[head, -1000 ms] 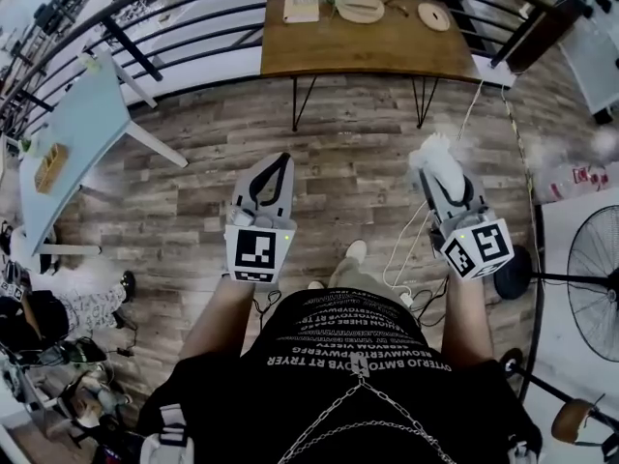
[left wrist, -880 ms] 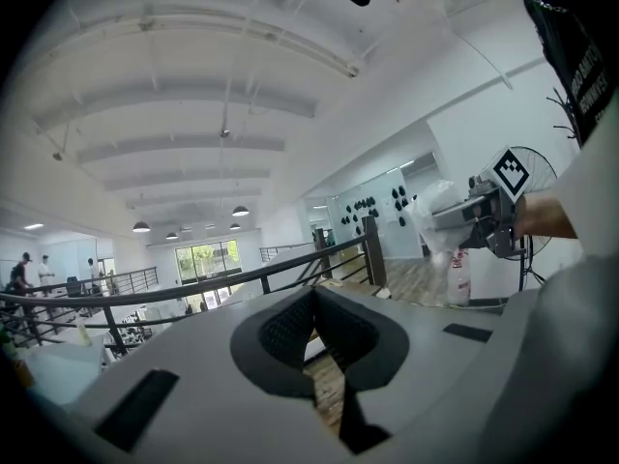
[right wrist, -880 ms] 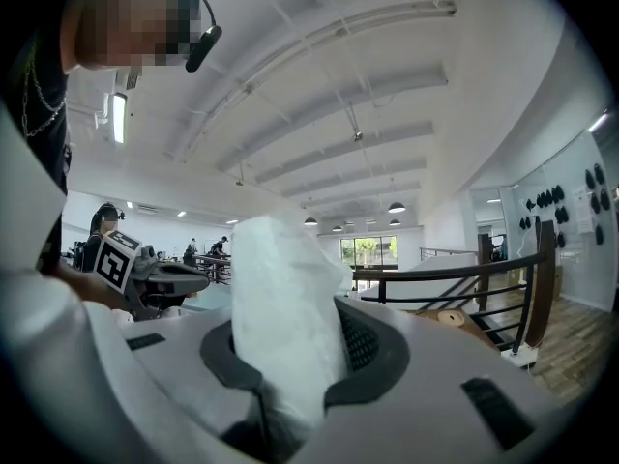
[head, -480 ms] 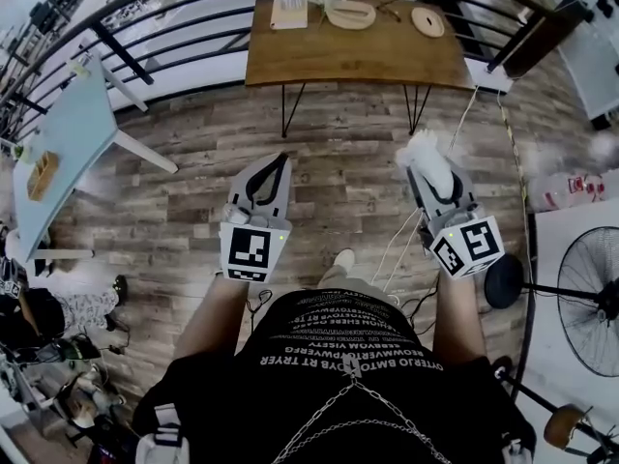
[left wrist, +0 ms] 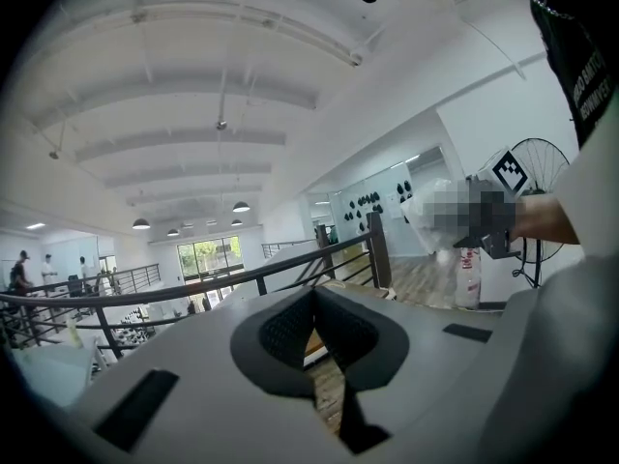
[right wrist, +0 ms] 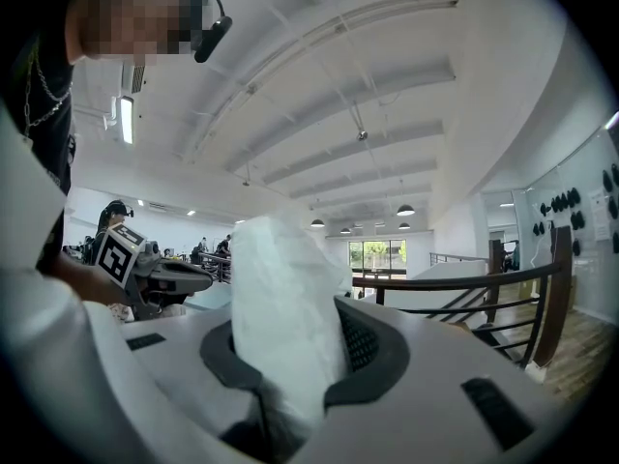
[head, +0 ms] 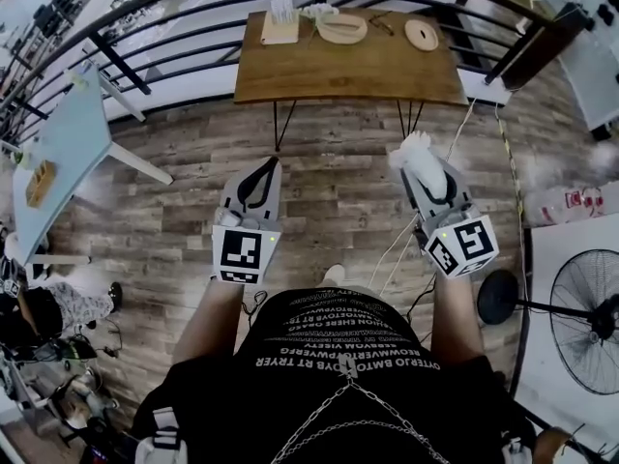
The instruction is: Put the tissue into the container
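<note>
The person stands on a plank floor (head: 329, 153) with 2 grippers held out in front, each carrying 1 marker cube, 2 cubes in all. The left gripper (head: 270, 165) has its jaws drawn together, the tips touching and only a thin slit lower down, with nothing between them. The right gripper (head: 428, 177) is clamped on 1 white tissue (head: 413, 152), which bunches up and stands proud of the jaw tips. In the right gripper view the tissue fills the gap between the 2 dark pads and leans a little to the left.

Ahead, well apart from both grippers, is 1 wooden table (head: 348, 66) on thin black legs, backed by a black railing (head: 121, 63). I count 3 wooden pieces on it: 1 flat box (head: 280, 31) at the left end with white sheets sticking up, 1 oval dish (head: 340, 29) near the middle, and 1 small round disc (head: 422, 34) to the right. The dish may be the container, though from here it is too small to be sure. A second bit of white tissue (head: 317, 11) lies just beside the dish.

Off to the left stands 1 pale blue table (head: 77, 153), and to the right 1 standing fan (head: 585, 312). 1 white cable (head: 398, 249) trails over the floor below the right gripper.
</note>
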`<state>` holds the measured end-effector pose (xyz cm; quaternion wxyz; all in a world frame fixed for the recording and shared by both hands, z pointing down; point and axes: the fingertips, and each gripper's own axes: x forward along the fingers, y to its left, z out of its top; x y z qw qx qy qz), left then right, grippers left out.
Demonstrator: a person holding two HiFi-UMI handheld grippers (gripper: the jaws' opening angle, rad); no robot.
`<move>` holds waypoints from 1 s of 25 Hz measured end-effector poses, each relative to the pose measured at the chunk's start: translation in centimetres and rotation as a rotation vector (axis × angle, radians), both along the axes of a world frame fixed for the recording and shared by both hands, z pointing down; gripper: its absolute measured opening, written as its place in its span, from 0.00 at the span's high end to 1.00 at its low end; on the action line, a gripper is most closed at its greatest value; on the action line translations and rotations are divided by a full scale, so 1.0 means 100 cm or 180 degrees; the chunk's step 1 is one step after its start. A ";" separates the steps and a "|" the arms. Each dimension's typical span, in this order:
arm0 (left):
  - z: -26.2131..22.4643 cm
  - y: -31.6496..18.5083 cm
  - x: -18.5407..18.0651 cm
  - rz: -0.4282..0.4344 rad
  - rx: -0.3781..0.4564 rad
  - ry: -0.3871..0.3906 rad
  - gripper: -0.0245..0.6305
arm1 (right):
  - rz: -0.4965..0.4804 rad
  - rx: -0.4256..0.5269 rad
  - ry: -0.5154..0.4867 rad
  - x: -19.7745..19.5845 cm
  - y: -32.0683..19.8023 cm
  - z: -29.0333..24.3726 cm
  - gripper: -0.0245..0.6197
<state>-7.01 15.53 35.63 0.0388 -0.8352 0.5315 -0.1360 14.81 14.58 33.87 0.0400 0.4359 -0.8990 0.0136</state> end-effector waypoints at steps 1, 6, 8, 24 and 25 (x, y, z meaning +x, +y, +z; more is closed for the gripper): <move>-0.002 -0.003 0.004 -0.0011 0.0014 -0.0003 0.93 | -0.0013 0.0010 -0.0004 0.004 -0.004 -0.001 0.78; -0.004 -0.016 0.011 -0.0086 0.0050 -0.0020 0.93 | -0.0075 0.0033 0.0006 0.014 -0.019 -0.001 0.78; -0.003 -0.019 0.012 -0.0112 0.0038 -0.0030 0.93 | -0.0087 0.0016 0.0000 0.017 -0.023 -0.001 0.78; 0.009 -0.052 0.017 -0.0005 -0.0067 -0.0045 0.93 | -0.0109 -0.0013 0.0031 0.015 -0.057 0.001 0.78; 0.008 -0.055 0.017 0.0012 -0.0054 -0.0050 0.93 | -0.0104 -0.0010 0.0025 0.014 -0.060 0.001 0.78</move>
